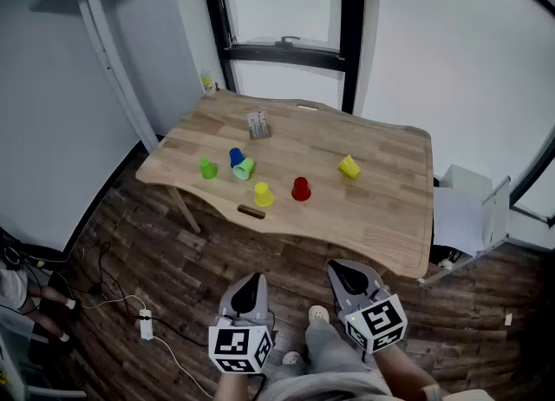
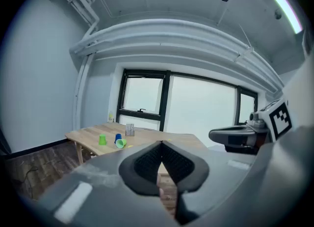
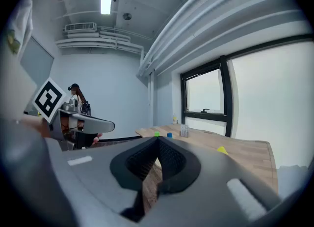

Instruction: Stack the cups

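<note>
Several small cups lie scattered on a wooden table: a green cup, a blue cup, a light green cup on its side, a yellow cup, a red cup and another yellow cup on its side. My left gripper and right gripper are held well short of the table's near edge, above the floor. Both are shut with nothing between their jaws. The left gripper view shows the green cup and blue cup far off.
A small clear holder with cards stands near the table's far side. A slot is cut by the near edge. A white box sits on the floor at the right, cables and a power strip at the left. Windows run behind.
</note>
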{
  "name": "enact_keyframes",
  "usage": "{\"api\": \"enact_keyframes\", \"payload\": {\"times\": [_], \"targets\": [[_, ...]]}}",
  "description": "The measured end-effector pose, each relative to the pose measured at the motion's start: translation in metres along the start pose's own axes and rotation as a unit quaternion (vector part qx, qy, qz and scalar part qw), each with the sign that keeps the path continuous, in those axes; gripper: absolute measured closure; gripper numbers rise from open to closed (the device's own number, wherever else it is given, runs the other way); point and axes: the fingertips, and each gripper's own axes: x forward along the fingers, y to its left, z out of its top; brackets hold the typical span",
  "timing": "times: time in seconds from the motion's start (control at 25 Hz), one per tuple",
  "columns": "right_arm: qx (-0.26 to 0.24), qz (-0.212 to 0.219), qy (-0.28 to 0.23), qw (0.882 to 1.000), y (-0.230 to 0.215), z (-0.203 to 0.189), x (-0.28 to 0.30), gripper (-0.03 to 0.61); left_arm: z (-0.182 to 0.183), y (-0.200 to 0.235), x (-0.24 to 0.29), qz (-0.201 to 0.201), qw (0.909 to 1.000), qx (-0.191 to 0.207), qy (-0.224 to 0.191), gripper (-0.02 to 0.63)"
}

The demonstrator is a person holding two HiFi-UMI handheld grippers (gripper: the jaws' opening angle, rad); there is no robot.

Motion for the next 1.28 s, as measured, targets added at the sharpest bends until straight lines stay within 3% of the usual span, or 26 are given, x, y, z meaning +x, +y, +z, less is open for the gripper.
{"api": "enact_keyframes", "payload": {"times": [0.4,0.84,1.04,1.28], "targets": [[0.002,0.003,0.001,1.000,-0.032,0.002,0.020,0.577,0.005,0.007,0.033,0.014,0.9999,-0.007,0.003,0.607],[0.002,-0.001,0.012,1.000,-0.110,0.003,0.070,0.577,0.023,0.018,0.112,0.024,0.9997,-0.006,0.003,0.607],[-0.001,0.004,0.026,1.000,-0.148,0.007,0.096,0.454,0.033,0.026,0.148,0.030,0.9995,-0.009,0.003,0.602],[0.006,0.014,0.060,0.998,-0.185,-0.008,0.118,0.327,0.031,0.036,0.177,0.057,0.9981,0.004,0.023,0.393]]}}
